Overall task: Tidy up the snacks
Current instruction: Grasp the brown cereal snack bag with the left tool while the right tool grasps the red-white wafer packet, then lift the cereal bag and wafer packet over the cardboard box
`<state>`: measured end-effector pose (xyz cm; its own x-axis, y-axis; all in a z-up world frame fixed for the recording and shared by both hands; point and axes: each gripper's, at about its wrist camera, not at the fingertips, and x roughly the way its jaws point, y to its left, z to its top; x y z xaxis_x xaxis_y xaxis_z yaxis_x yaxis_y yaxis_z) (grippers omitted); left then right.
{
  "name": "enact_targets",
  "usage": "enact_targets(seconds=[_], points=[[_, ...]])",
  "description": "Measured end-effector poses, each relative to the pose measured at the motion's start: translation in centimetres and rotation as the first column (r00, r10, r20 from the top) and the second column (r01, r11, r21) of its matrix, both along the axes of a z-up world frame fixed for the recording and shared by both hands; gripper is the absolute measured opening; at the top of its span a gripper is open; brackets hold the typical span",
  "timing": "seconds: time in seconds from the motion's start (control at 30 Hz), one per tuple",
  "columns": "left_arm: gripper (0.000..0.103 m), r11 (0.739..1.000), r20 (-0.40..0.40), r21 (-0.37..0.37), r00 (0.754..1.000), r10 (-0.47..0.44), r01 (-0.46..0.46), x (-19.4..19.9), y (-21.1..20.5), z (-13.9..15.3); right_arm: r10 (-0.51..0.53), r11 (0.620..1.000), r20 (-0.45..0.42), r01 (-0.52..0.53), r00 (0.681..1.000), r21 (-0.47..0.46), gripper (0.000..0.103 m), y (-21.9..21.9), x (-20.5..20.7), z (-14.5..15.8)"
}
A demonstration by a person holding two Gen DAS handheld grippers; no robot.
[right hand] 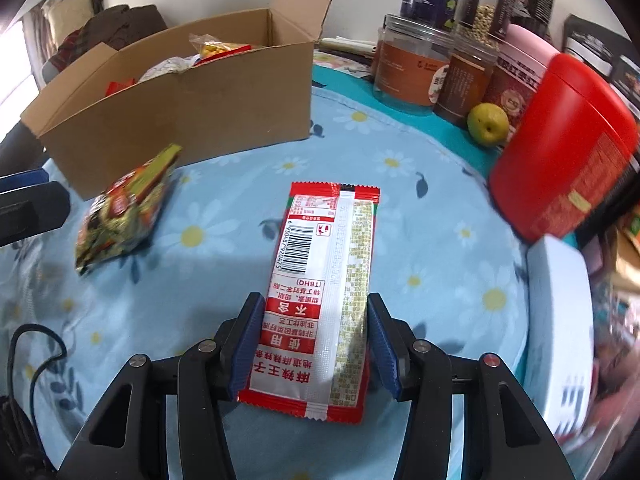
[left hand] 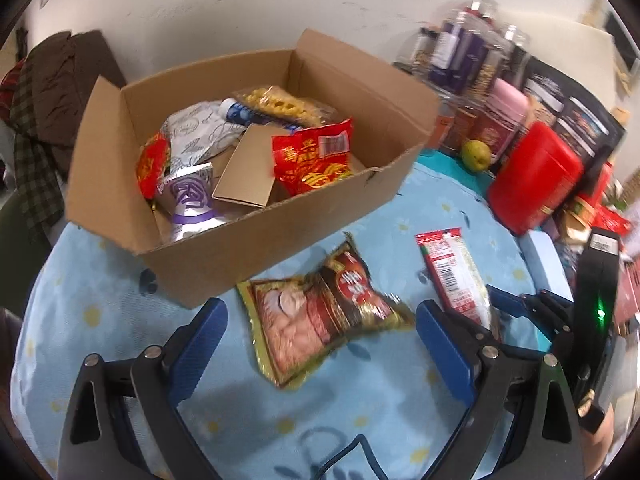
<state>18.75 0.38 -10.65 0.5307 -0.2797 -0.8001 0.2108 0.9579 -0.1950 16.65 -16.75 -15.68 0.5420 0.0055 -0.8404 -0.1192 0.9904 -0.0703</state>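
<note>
Gripping the red-and-white packet (right hand: 320, 304) is the right gripper (right hand: 314, 344) — the left gripper (left hand: 320, 344) gapes wide, empty.

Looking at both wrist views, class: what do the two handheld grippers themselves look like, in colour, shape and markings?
Both the left gripper and the right gripper have black angular frames with triangular cut-outs, silver round bolts at the pivots, and ribbed blue pads on the fingers. The right one has one red bolt. A black cable loops nearby. A small green light glows on the right gripper's black body.
</note>
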Motion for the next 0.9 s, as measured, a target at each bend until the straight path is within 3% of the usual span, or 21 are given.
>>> enact_targets(seconds=[0.17,0.43,0.47,0.6,0.7,0.9], points=[[0.097,0.997,-0.076,-0.025,0.995,0.066,-0.068,1.8,-0.2,-1.9,0.033,0.999,0.011,-0.033,0.999,-0.035,0.051,0.1,1.2,0.1],[0.096,0.995,-0.174,-0.062,0.982,0.067,-0.079,3.1,-0.2,-4.6,0.036,0.999,0.016,-0.036,0.999,-0.009,0.051,0.0,1.2,0.0],[0.095,0.996,-0.153,-0.052,0.986,0.063,-0.072,3.0,-0.4,-4.5,0.039,0.999,0.015,-0.039,0.999,-0.008,0.051,0.1,1.1,0.0],[0.068,0.998,-0.137,-0.054,0.991,0.008,-0.015,2.6,-1.0,-4.3,0.05,0.999,0.013,-0.05,0.999,-0.007,0.051,0.4,0.4,0.0],[0.061,0.998,-0.146,-0.058,0.989,-0.023,0.014,2.2,-1.1,-4.3,0.043,0.999,0.007,-0.043,0.999,0.0,0.051,0.5,-0.4,0.1],[0.061,0.995,-0.169,-0.046,0.981,-0.099,0.093,-0.1,-1.5,-4.0,0.037,0.999,-0.011,-0.037,0.999,0.017,0.051,0.7,-3.0,0.2]])
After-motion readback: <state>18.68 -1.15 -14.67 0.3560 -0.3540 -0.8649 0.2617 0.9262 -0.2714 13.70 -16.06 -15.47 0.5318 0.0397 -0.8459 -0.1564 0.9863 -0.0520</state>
